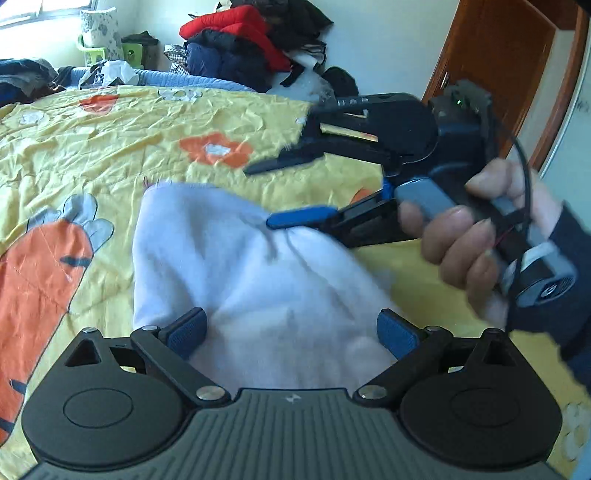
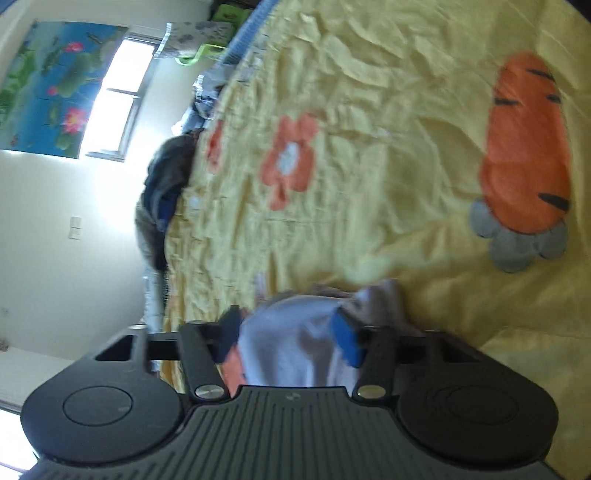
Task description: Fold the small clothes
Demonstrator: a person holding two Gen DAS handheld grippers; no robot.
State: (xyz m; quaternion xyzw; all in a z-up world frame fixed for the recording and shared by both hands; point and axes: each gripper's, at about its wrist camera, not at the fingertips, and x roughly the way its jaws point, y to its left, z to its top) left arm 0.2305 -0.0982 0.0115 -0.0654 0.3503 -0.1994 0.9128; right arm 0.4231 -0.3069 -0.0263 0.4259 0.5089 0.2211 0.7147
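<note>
Left fingers (image 1: 188,326) apart over the white garment (image 1: 236,266); right gripper (image 1: 284,192) likewise apart astride it; I should pinch one clean edge, pull taut across bed (image 1: 110,147).

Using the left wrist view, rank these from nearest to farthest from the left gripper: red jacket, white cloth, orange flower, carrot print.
1. White cloth: between the left gripper fingers.
2. Carrot print: on the bedspread, to the left.
3. Orange flower: mid-bed, beyond the cloth.
4. Red jacket: on the pile at the far wall.
</note>
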